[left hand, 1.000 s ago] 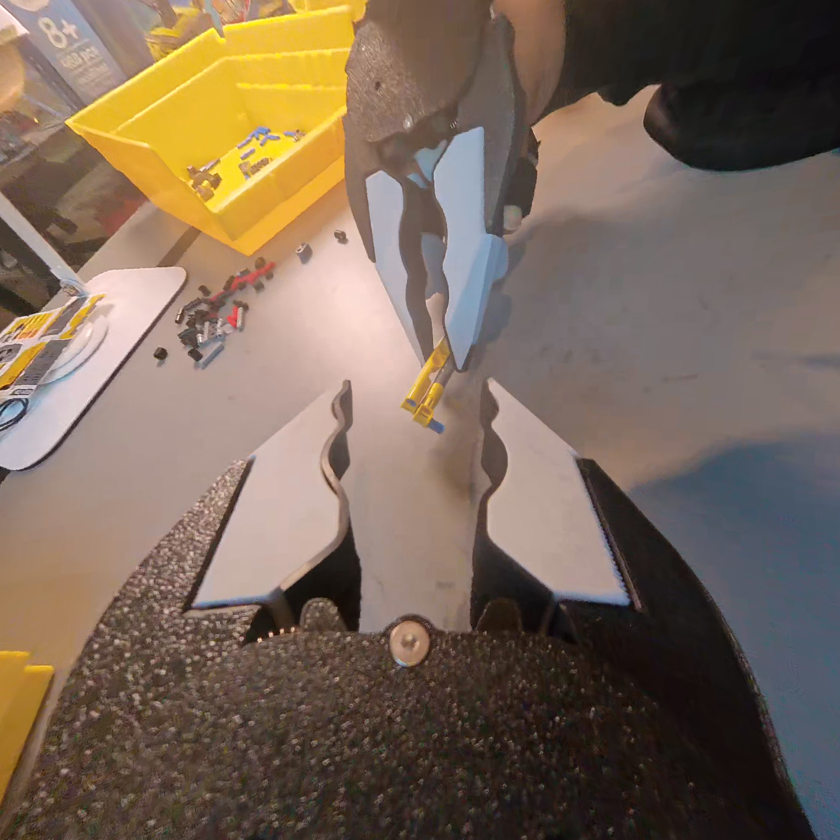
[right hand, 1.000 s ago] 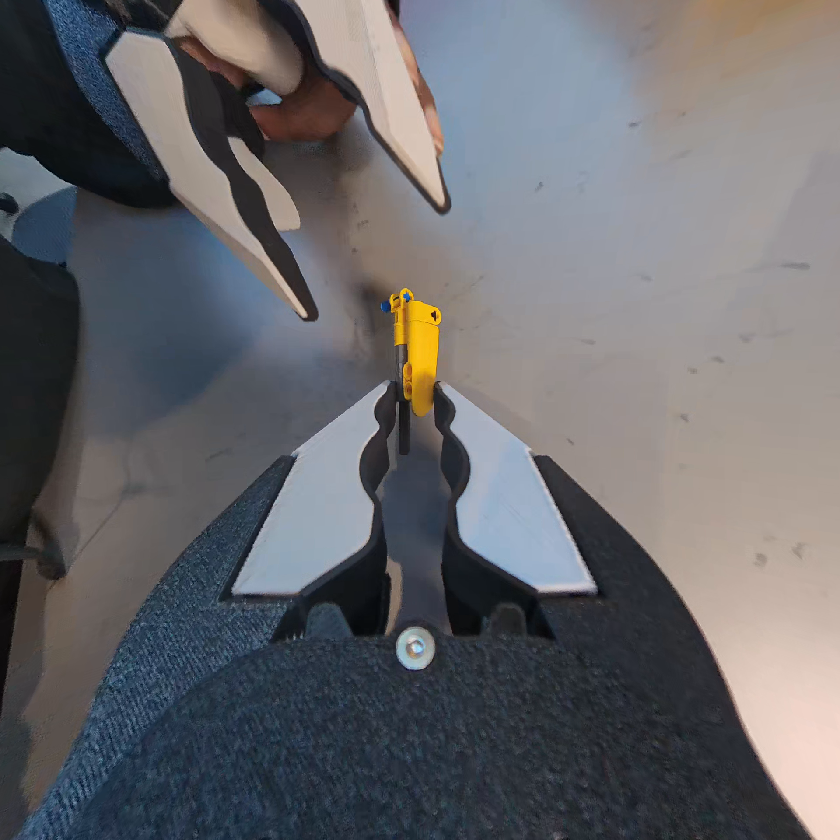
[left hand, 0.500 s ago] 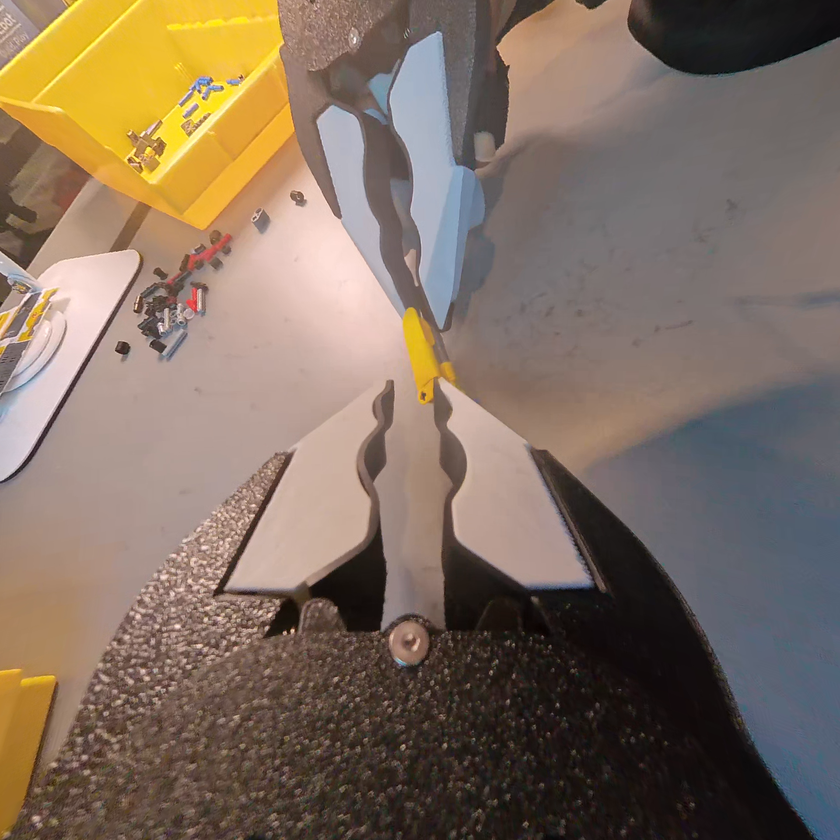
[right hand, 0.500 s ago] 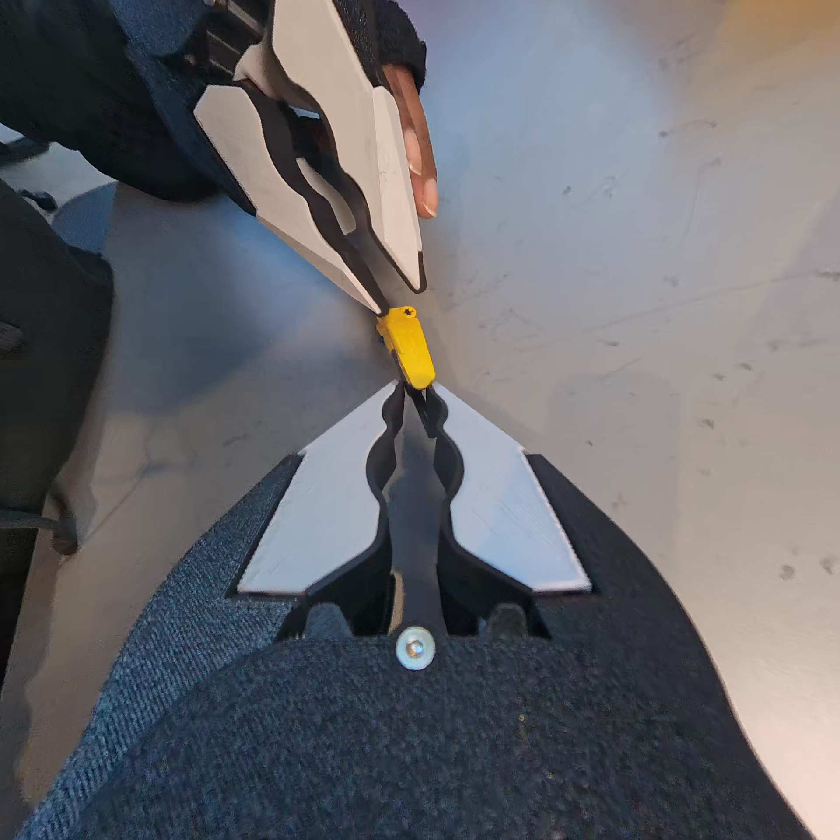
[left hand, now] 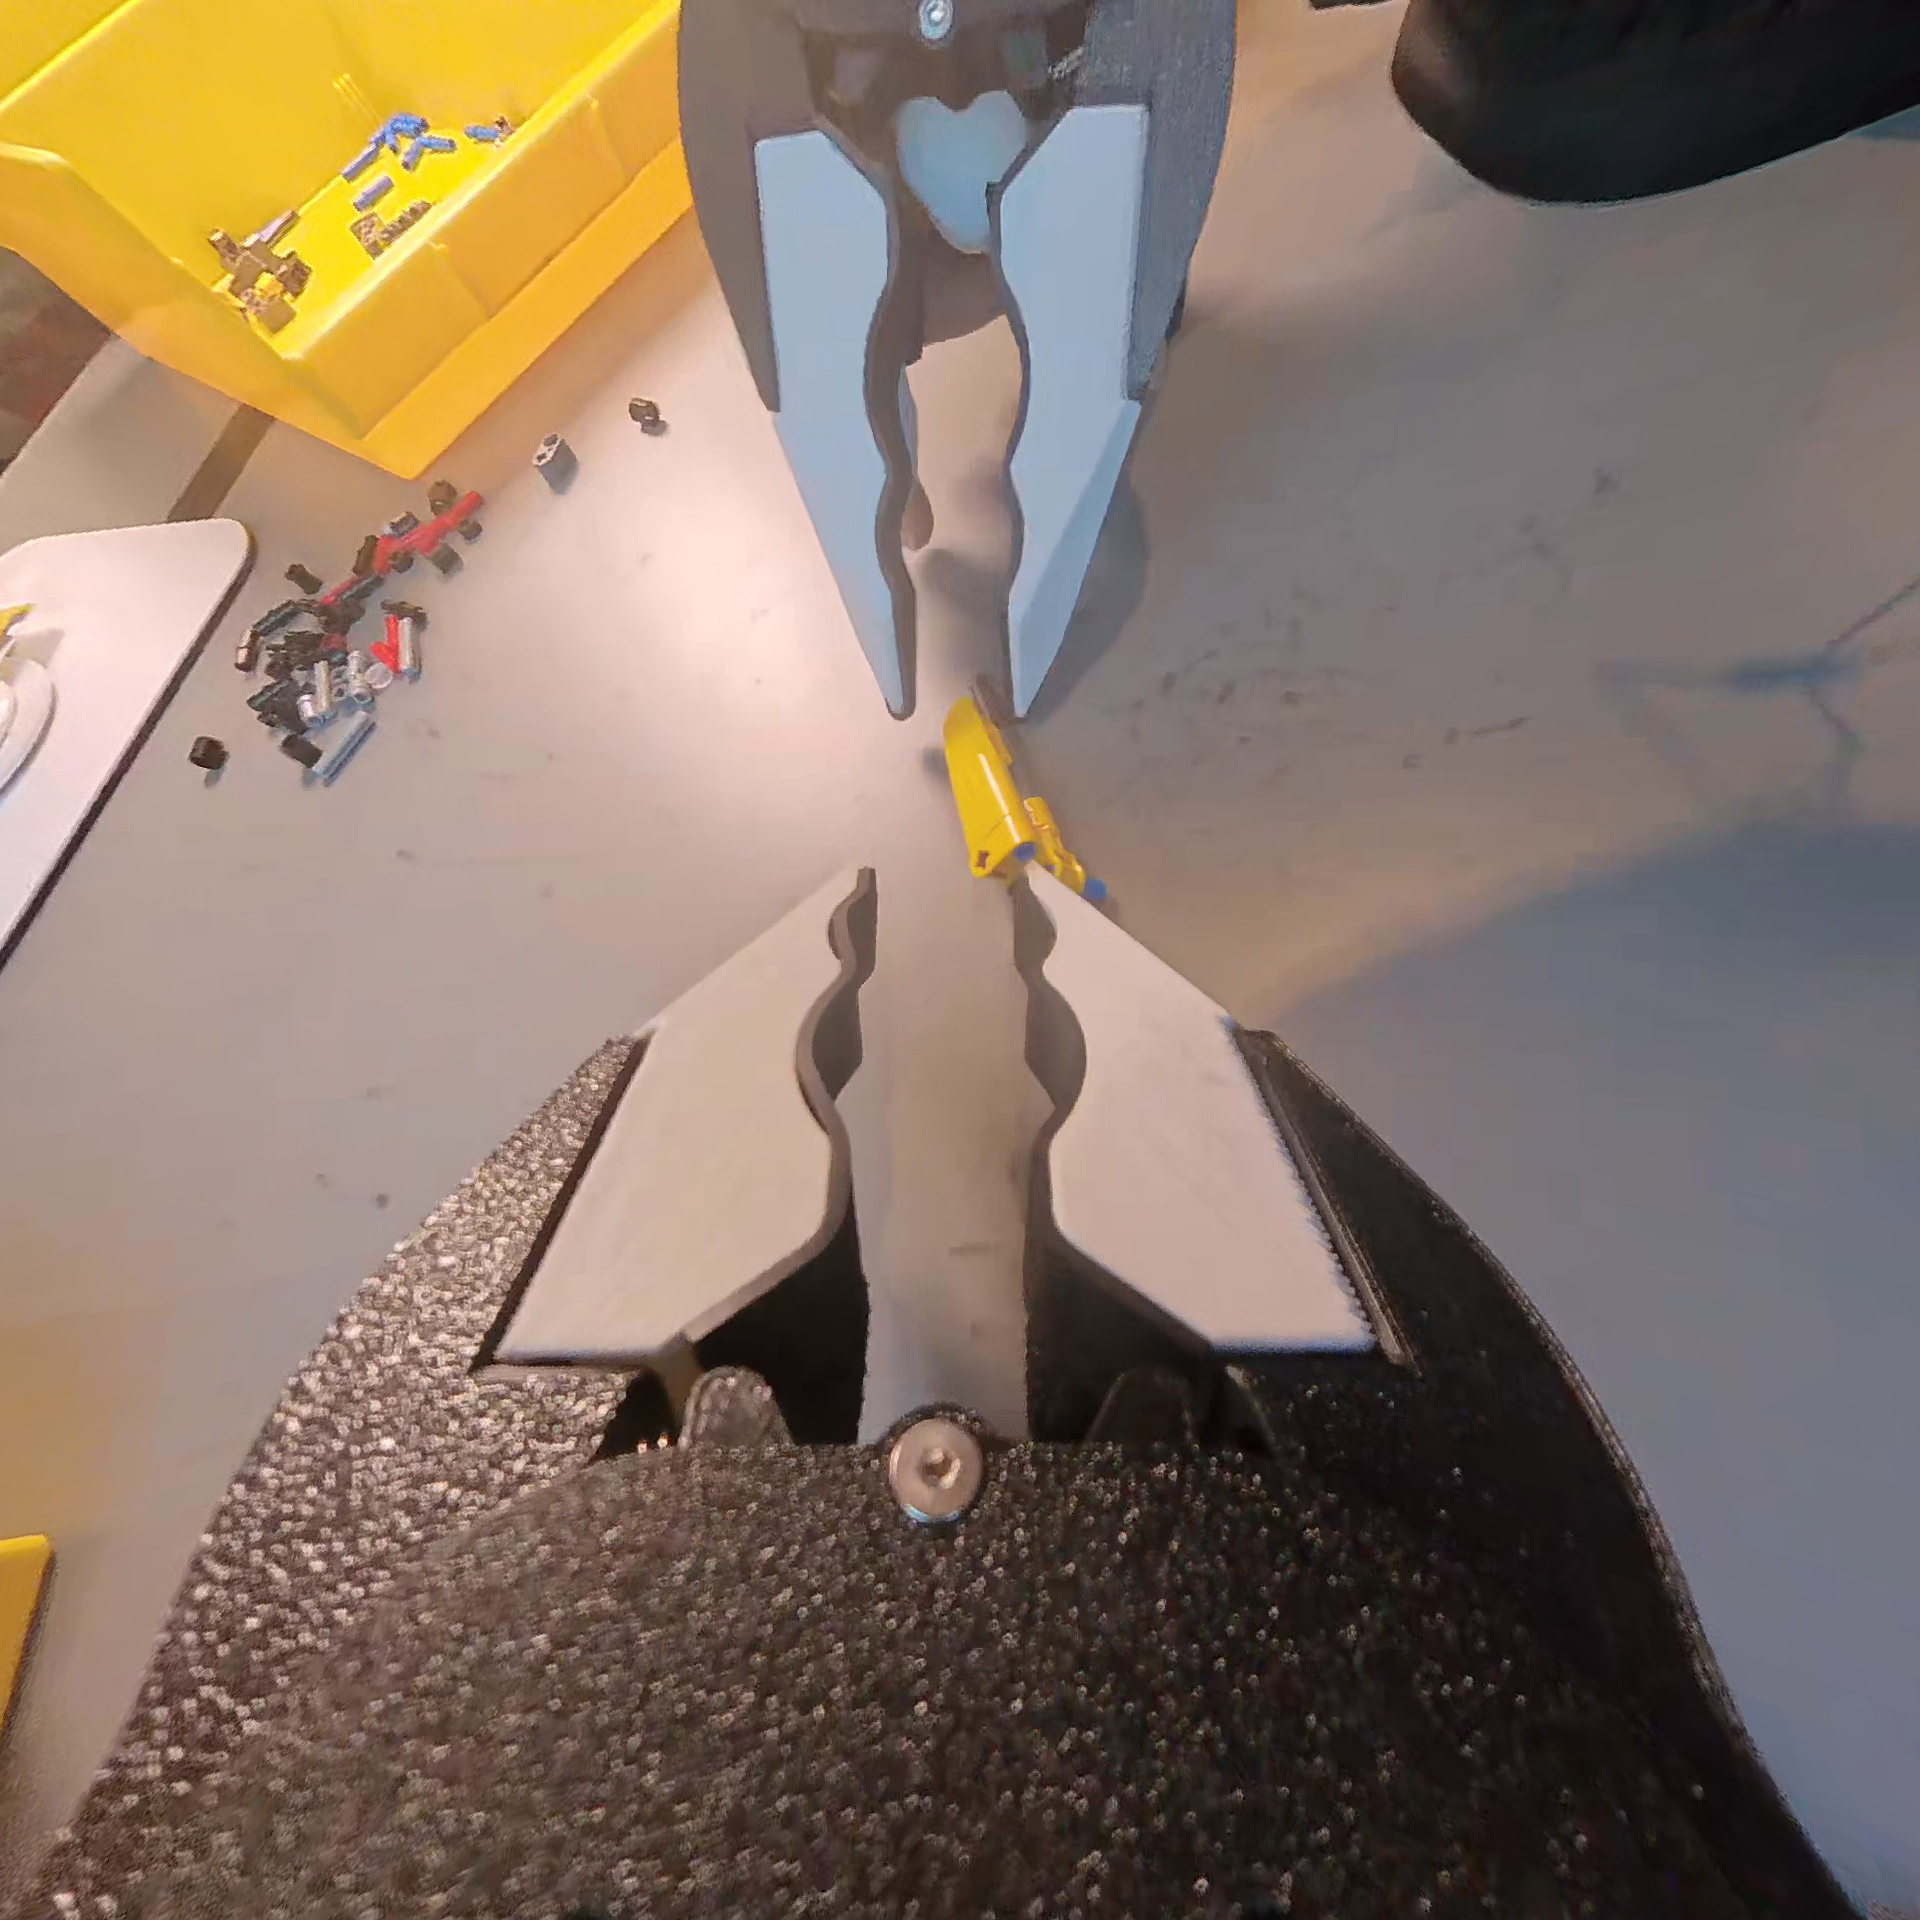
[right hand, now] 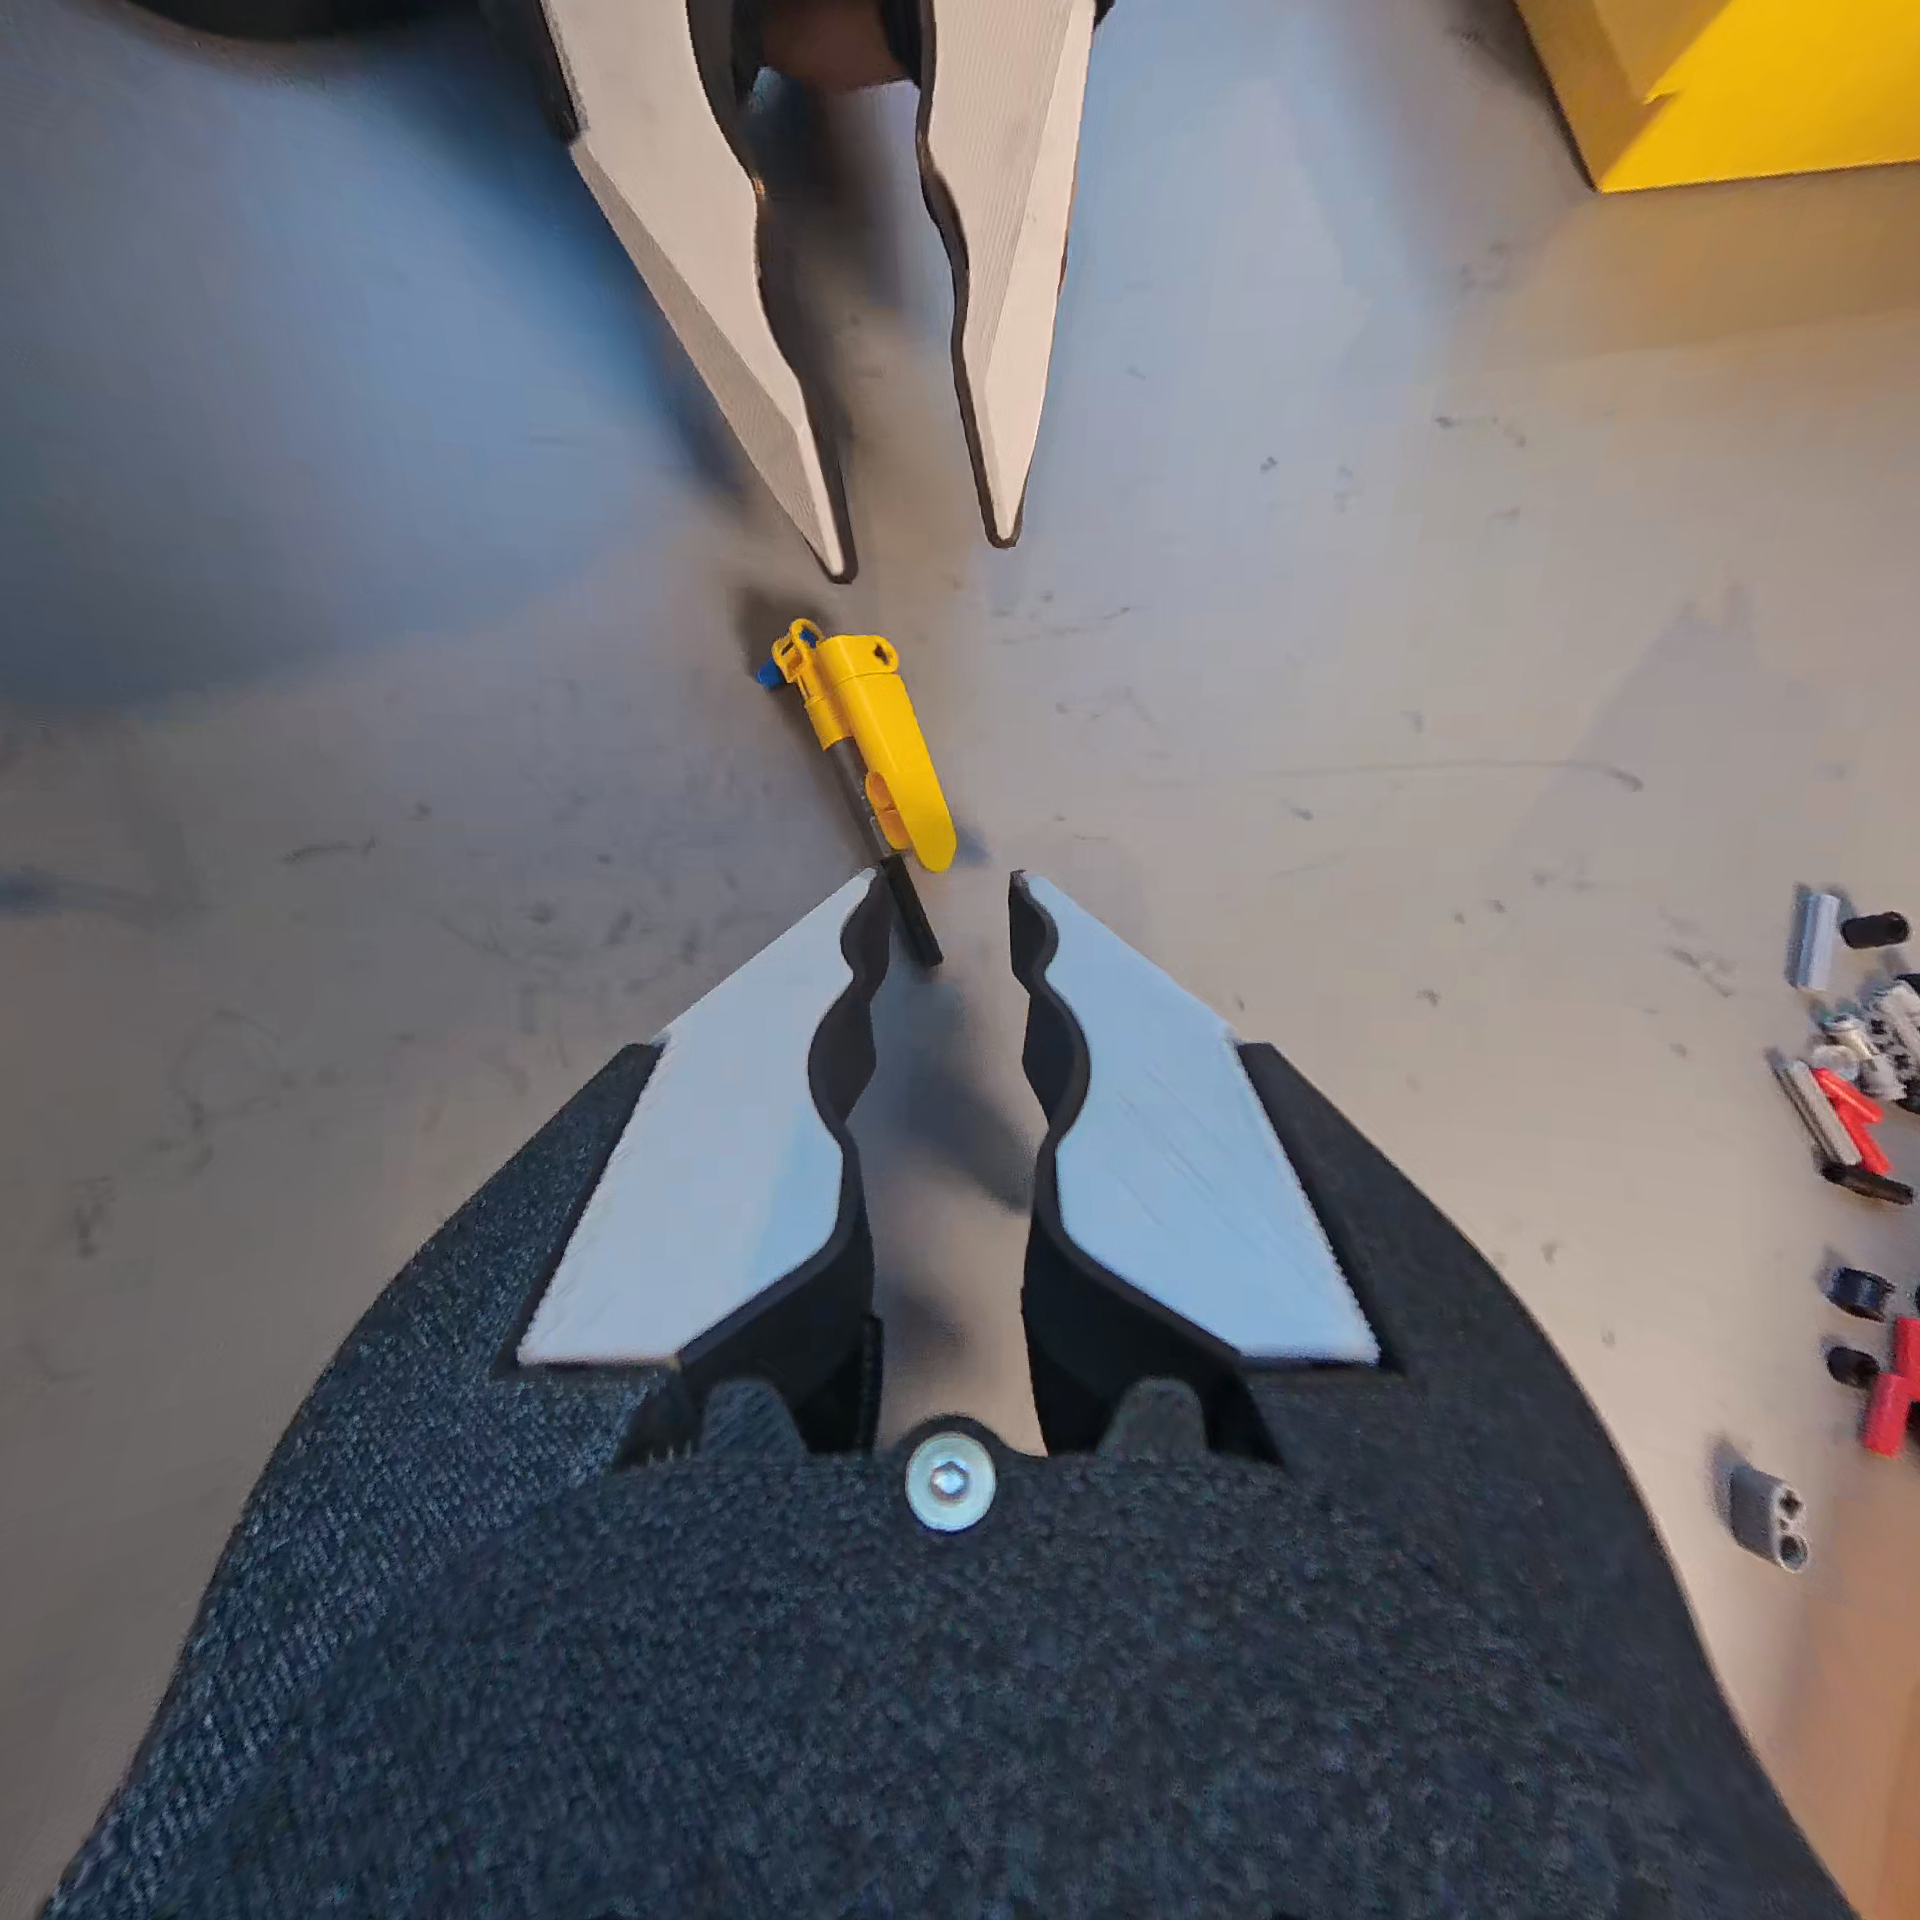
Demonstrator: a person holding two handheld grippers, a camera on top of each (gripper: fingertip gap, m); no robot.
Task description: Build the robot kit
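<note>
Grey scuffed tabletop [left hand: 1351, 582] carries a small yellow plastic brick assembly on a black axle [right hand: 868, 743], lying loose between my left claw [left hand: 940, 883] and right claw [right hand: 940, 883], both parted and empty; a careless nudge could roll it.

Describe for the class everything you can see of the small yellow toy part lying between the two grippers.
The yellow toy part is a small assembly of glossy plastic building pieces: a rounded yellow body with holes, a thin black rod sticking out of one end, and a small yellow connector with blue pins at the other. It lies flat on the grey table, held by neither tool. The rod end points toward the right gripper and lies close by one fingertip; the blue-pinned end faces the left gripper. Both stand open.
</note>
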